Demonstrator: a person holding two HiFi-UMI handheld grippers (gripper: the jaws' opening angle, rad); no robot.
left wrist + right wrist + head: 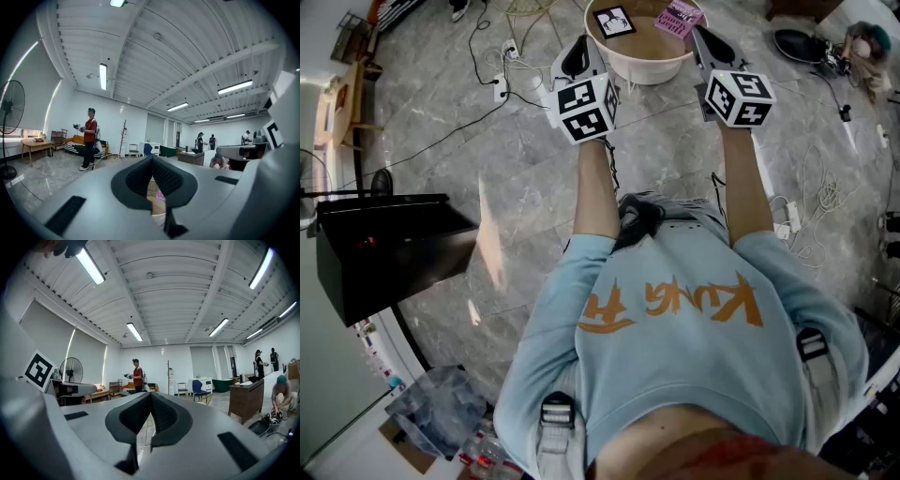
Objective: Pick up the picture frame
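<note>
Closest is the person's light-blue sweatshirt with orange lettering, both forearms reaching forward over the grey marble floor. Each hand carries a marker cube, and beyond the cubes the left tongs and right tongs point level toward a small round bench. Both tongs are clenched tight, pads meeting, with nothing caught between them. On the left part of the bench's wooden top lies the picture frame, flat and face up: a square black border, a white mat inside it, and a small dark picture at the centre. It sits just past the left tongs, untouched. A pink card lies on the right part of the bench top, apart from the frame.
</note>
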